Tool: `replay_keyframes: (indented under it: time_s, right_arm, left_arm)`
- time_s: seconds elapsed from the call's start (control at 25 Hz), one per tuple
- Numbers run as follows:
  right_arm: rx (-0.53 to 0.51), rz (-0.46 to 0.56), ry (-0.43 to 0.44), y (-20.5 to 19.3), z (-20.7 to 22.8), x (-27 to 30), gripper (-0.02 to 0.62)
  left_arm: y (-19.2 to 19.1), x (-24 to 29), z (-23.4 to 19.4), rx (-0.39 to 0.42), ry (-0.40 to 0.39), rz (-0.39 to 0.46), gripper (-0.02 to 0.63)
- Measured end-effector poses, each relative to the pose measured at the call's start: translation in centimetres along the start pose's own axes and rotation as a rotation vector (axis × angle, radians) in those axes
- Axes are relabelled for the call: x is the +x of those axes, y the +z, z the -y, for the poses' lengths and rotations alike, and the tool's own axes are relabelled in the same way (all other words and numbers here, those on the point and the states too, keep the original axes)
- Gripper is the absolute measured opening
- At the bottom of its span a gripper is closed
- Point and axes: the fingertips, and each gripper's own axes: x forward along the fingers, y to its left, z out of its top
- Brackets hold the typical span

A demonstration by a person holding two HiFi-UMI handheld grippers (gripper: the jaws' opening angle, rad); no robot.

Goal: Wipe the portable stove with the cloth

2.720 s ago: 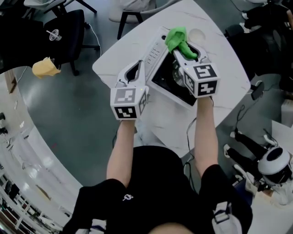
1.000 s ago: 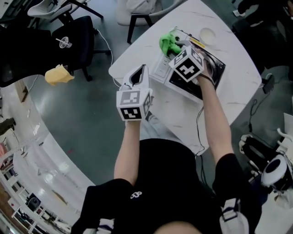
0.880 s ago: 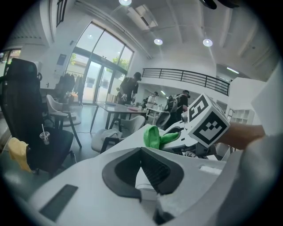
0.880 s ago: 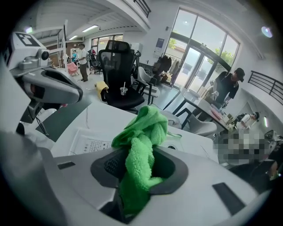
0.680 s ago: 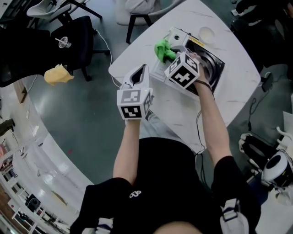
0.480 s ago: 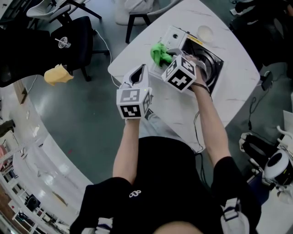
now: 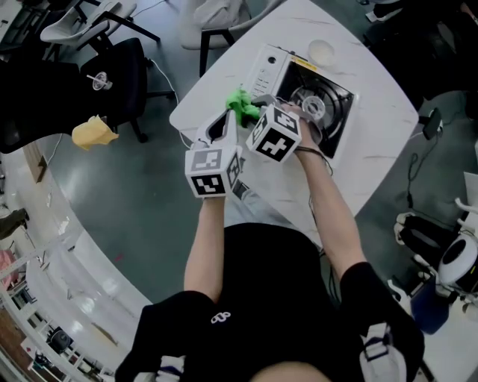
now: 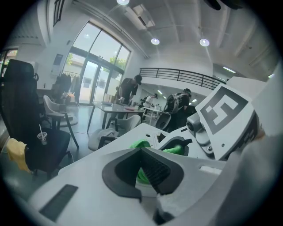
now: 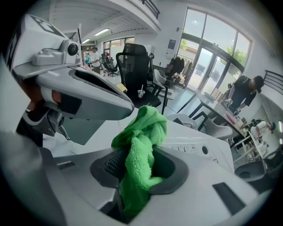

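The portable stove (image 7: 267, 66) is white with a black burner well and lies on the white table (image 7: 373, 104). My right gripper (image 7: 254, 112) is shut on a green cloth (image 7: 239, 103) at the near left corner of the stove, by its control panel (image 9: 194, 150). The right gripper view shows the cloth (image 9: 141, 132) bunched between the right gripper (image 9: 137, 172) jaws and sticking up past them. My left gripper (image 7: 222, 119) hangs just left of the cloth, over the table's edge. In the left gripper view the left gripper (image 8: 146, 176) is shut on nothing, with the cloth (image 8: 140, 144) beyond it.
A small white dish (image 7: 321, 51) sits on the table behind the stove. A black office chair (image 7: 112, 71) and a yellow object (image 7: 93, 130) are on the floor to the left. A white chair (image 7: 216, 15) stands at the table's far side.
My right gripper has carried the cloth leftward, from over the burner to the stove's control-panel end, close to the left gripper. The left gripper has hardly moved.
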Motion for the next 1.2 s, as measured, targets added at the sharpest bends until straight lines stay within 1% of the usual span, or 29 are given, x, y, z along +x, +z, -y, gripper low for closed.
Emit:
replay_keyframes:
  time_s: [0.12, 0.2, 0.4, 0.64, 0.72, 0.8, 0.92, 1.08, 1.2]
  right_arm:
    - [0.028, 0.033, 0.009, 0.2, -0.9, -0.5, 0.115]
    - [0.069, 0.068, -0.001, 0.2, -1.1, -1.2, 0.115]
    - [0.180, 0.147, -0.048, 0.1, -1.2, -2.5, 0.117]
    - [0.304, 0.260, -0.109, -0.3, -0.7, -5.0, 0.117]
    - [0.327, 0.288, -0.133, -0.5, -0.5, -6.0, 0.117]
    - [0.341, 0.280, -0.156, -1.7, -0.3, -6.4, 0.115]
    - [0.383, 0.242, -0.174, -4.6, -0.2, -6.4, 0.115]
    - [0.453, 0.247, -0.185, -7.2, -0.4, -7.3, 0.115]
    - [0.478, 0.236, -0.207, -8.7, -0.4, -7.8, 0.115]
  left_arm:
    - [0.5, -0.1, 0.2, 0.010, 0.006, 0.008, -0.002]
    - [0.8, -0.3, 0.2, 0.018, 0.010, 0.013, -0.002]
    - [1.1, -0.1, 0.6, 0.025, 0.004, 0.013, -0.002]
    - [1.6, 0.6, 1.9, 0.041, -0.027, 0.019, -0.002]
    - [1.7, 0.9, 2.4, 0.043, -0.041, 0.017, -0.002]
    - [1.6, 1.4, 3.1, 0.053, -0.054, 0.008, -0.002]
    - [1.1, 2.0, 4.3, 0.067, -0.076, -0.012, -0.002]
    - [0.6, 2.6, 6.0, 0.083, -0.108, -0.028, -0.002]
    - [0.4, 3.1, 7.5, 0.098, -0.137, -0.034, -0.002]
